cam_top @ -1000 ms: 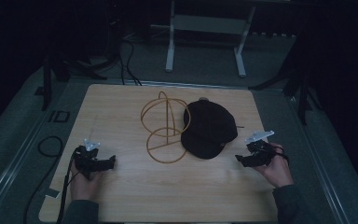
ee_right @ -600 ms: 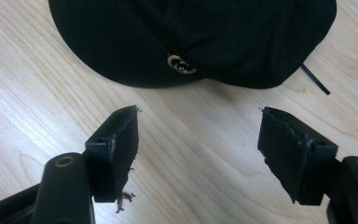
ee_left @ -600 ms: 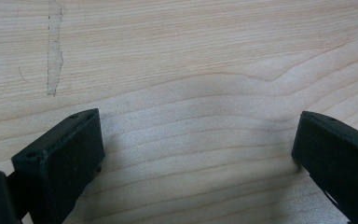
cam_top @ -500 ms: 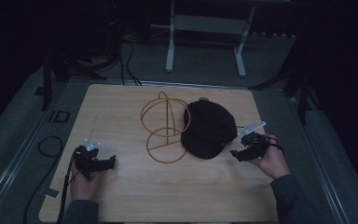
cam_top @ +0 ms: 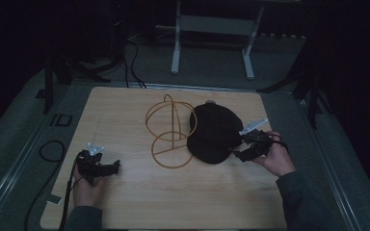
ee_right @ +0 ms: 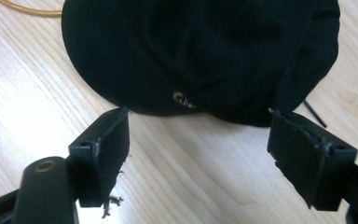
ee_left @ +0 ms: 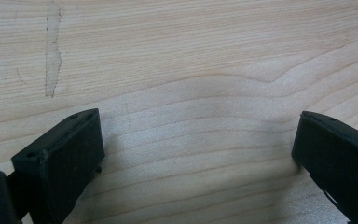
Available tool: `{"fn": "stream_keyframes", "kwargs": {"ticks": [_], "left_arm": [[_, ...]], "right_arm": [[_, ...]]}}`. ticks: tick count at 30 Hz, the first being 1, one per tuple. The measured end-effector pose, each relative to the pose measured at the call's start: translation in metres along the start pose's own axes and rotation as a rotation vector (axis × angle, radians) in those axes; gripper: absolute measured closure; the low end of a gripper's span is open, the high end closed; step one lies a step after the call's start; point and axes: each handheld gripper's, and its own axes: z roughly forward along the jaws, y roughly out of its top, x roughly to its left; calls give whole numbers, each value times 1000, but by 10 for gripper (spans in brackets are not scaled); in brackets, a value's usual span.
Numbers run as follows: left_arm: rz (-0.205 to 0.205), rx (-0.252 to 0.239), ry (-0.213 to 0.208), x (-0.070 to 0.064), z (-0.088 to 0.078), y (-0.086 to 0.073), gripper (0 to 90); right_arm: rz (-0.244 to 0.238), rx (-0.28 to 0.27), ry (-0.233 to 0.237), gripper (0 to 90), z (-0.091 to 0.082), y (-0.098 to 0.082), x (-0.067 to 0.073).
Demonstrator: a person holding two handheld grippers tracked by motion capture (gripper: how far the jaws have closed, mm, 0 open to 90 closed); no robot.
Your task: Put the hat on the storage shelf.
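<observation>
A black cap (cam_top: pixel 215 132) lies on the wooden table (cam_top: pixel 125 106), beside a gold wire stand (cam_top: pixel 168 130) made of hoops. My right gripper (cam_top: pixel 237 153) is at the cap's right edge, its jaws open and just opened wider, with nothing between them. In the right gripper view the cap (ee_right: pixel 200 51) lies just beyond the jaw tips, a small metal eyelet (ee_right: pixel 181 97) showing on it; my right gripper (ee_right: pixel 198 126) points at its rim. My left gripper (cam_top: pixel 110 167) rests open near the table's front left. Bare wood lies between the jaws of my left gripper (ee_left: pixel 196 135).
A white metal frame (cam_top: pixel 212 29) stands on the floor behind the table. Cables (cam_top: pixel 53 149) trail along the dark floor at the left. A strip of tape residue (ee_left: pixel 52 46) marks the wood ahead of the left gripper.
My right gripper has moved left and slightly up the picture, from off the cap's right side to its edge. The left gripper has stayed where it was.
</observation>
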Motion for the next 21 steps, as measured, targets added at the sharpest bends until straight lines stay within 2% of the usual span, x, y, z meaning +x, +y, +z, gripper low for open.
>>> {"fn": "stream_keyframes", "kwargs": {"ticks": [12,21], "left_arm": [[0,1,-1,0,0,0,19],[0,0,-2,-1,0,0,19]], "right_arm": [[-34,3,8,135,9,27,5],[-37,0,-3,106,15,49,5]]}}
